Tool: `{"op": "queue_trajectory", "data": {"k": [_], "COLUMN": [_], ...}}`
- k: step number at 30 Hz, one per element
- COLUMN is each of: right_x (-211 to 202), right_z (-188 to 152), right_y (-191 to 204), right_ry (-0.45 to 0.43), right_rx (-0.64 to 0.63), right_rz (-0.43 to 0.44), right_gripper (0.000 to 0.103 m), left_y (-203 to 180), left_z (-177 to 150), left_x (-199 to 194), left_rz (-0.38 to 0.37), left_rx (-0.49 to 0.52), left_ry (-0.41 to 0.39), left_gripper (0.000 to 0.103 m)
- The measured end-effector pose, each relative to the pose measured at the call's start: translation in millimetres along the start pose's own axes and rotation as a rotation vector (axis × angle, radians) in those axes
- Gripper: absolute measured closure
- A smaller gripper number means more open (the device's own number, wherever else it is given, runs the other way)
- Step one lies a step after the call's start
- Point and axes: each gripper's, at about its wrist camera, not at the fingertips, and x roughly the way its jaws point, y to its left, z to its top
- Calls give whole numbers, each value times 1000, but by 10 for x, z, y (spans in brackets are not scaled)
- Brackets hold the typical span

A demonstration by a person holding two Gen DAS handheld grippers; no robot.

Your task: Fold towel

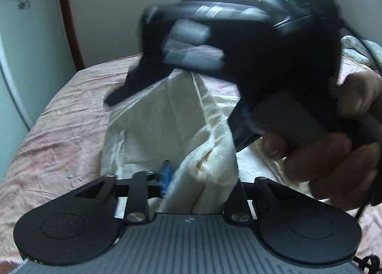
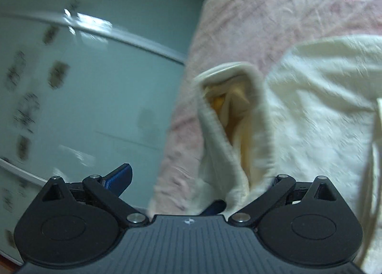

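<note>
A cream towel (image 1: 152,126) lies crumpled on the pink bed sheet (image 1: 59,135). In the left wrist view my left gripper (image 1: 203,173) is shut on a bunched fold of it. The blue left pad (image 1: 167,173) presses the cloth, and the right finger is hidden behind it. My right gripper (image 1: 174,121), blurred and held by a hand (image 1: 334,154), hovers over the towel with its black fingers spread wide. In the right wrist view the right gripper (image 2: 195,173) stands open. A folded towel edge (image 2: 229,131) drapes over its hidden right finger, and its blue left finger (image 2: 119,176) is bare.
The bed's left edge (image 1: 31,128) meets a pale green sliding door with flower prints (image 2: 83,83). A white wall (image 1: 114,11) and a dark red frame (image 1: 69,23) stand behind the bed. Rumpled bedding (image 1: 358,47) lies at far right.
</note>
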Motion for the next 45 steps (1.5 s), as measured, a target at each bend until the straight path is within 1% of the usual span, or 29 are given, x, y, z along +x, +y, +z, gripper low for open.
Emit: {"op": "queue_trajectory", "data": {"k": [1, 2, 3, 4, 5, 6, 8, 12, 13, 15, 17, 20, 23, 27, 28, 30, 32, 34, 35, 36, 37, 38, 39, 40, 41, 42, 43, 44, 45], "right_x": [31, 82, 143, 178, 188, 193, 162, 94, 57, -3, -155, -566, -1128, -1820, -1949, -2130, -2223, -2264, -2306, -2356, -2419, -2499, -2597, -2679, -2764, -2919, -3038, -3190, -3288], "right_z": [-24, -39, -50, -75, -112, -129, -156, -134, -108, -59, 53, 215, 360, 450, 462, 481, 495, 479, 453, 423, 393, 367, 343, 318, 290, 267, 229, 164, 87], "right_y": [-15, -40, -88, -115, -129, -121, -75, 55, 78, 133, 153, 144, 117, -71, -173, -438, -731, -931, -980, -1010, -1033, -1061, -1119, -1150, -1128, -1136, -1128, -1138, -1118], "right_ry": [9, 40, 81, 92, 82, 81, 75, 77, 81, 91, 105, 112, 110, 148, 160, 159, 140, 102, 76, 49, 18, -8, -34, -66, -119, -188, -258, -346, -403], "right_rx": [-9, -8, 1, 7, 4, -1, -16, -69, -85, -116, -156, -204, -271, -319, -320, -280, -217, -127, -111, -104, -94, -78, -61, -46, -31, -8, 20, 56, 78], "right_rz": [-20, -40, -59, -62, -51, -49, -36, -8, -7, -6, -7, -36, -106, -265, -296, -351, -384, -376, -367, -356, -336, -315, -302, -305, -325, -355, -386, -381, -326], "right_gripper": [23, 55, 78, 81, 84, 86, 88, 90, 90, 91, 91, 91, 91, 90, 90, 89, 87, 81, 77, 75, 74, 71, 67, 63, 56, 53, 53, 53, 53], "left_y": [20, 33, 57, 105, 167, 168, 211, 361, 437, 463, 493, 414, 248, -29, -122, -316, -531, -758, -829, -886, -937, -967, -969, -980, -987, -993, -999, -985, -962], "left_z": [-10, -35, -83, -115, -139, -155, -180, -206, -198, -136, -53, 50, 175, 322, 355, 415, 486, 536, 537, 527, 503, 458, 406, 352, 302, 297, 321, 365, 423], "left_x": [-50, -130, -238, -331, -424, -508, -721, -1030, -1015, -1095, -1089, -1049, -905, -577, -489, -291, -44, 94, 195, 293, 408, 543, 659, 726, 730, 714, 682, 632, 569], "left_rz": [-9, -20, -44, -68, -84, -92, -95, -118, -122, -128, -128, -146, -180, -274, -300, -341, -330, -337, -342, -343, -347, -348, -338, -332, -330, -323, -315, -319, -331], "left_rx": [4, 6, 3, -7, -25, -42, -82, -165, -181, -208, -233, -232, -198, -146, -136, -108, -52, 19, 43, 57, 69, 77, 82, 82, 83, 84, 81, 70, 57], "left_ry": [-20, -39, -50, -54, -58, -63, -75, -118, -138, -177, -202, -220, -213, -180, -169, -137, -87, -51, -36, -13, 28, 74, 102, 102, 83, 77, 83, 81, 61], "left_gripper": [60, 51, 47, 38, 34, 33, 26, 25, 25, 24, 21, 19, 19, 19, 19, 19, 19, 19, 18, 18, 18, 18, 18, 15, 14, 14, 16, 17, 16]}}
